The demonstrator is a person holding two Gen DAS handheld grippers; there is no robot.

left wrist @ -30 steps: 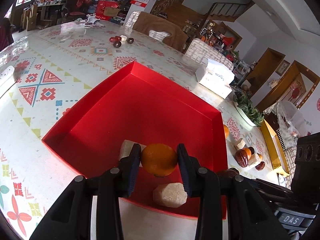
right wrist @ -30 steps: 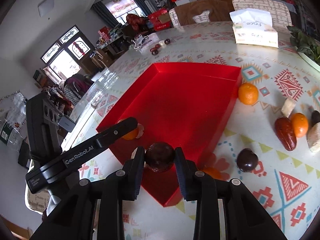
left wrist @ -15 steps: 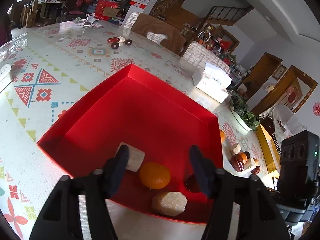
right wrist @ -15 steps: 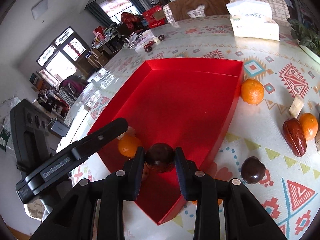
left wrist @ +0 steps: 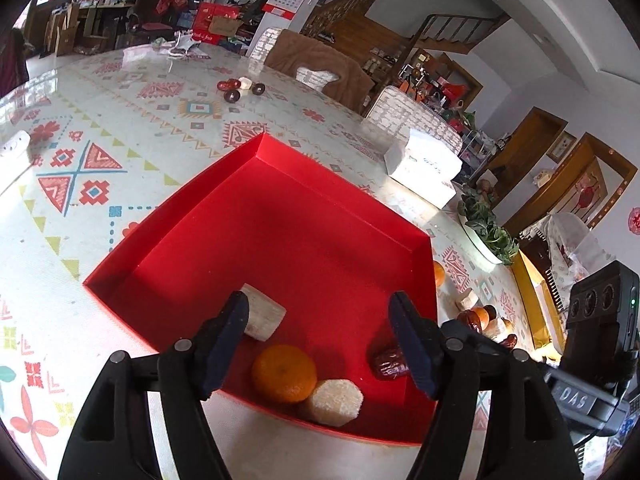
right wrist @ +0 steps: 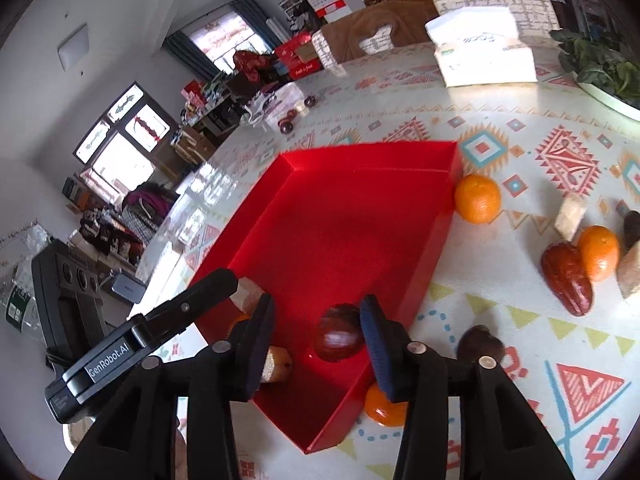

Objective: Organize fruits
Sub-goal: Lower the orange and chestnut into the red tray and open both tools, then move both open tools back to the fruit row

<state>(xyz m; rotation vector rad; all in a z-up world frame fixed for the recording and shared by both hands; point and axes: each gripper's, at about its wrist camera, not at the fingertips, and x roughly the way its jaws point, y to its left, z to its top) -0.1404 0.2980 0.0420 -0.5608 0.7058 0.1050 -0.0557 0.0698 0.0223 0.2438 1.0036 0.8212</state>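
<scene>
The left tongs [left wrist: 320, 316] hang over the near end of the red tray [left wrist: 256, 152], their jaws opening with nothing pressed between them. Below that gap an orange [left wrist: 285, 373] lies on the tray floor, touching a pale round cut piece [left wrist: 335, 397] at the near wall. A second pale chunk [left wrist: 262, 318] sits just beside the left finger, and a reddish-brown date [left wrist: 388, 363] lies close to the right finger, partly hidden by it.

The right tongs [right wrist: 317, 322] are opening too. A dark glossy chestnut [right wrist: 338, 332] rests on the tray floor between the pads (the left pad stands clear of it; whether the right pad touches it cannot be told). A small tan piece [right wrist: 277, 364] peeks out beside the left finger.

Outside the tray, on the patterned counter [right wrist: 500, 140], more fruit lies loose: 1 orange [right wrist: 477, 199] touching the tray's far right corner, another orange [right wrist: 599, 253] against a large red date [right wrist: 567, 278], a pale wedge [right wrist: 570, 214] near them, a dark chestnut [right wrist: 478, 343] near the right finger, and an orange [right wrist: 382, 402] half hidden under that finger, right by the tray wall. A tissue box [right wrist: 482, 54] stands farther back.
</scene>
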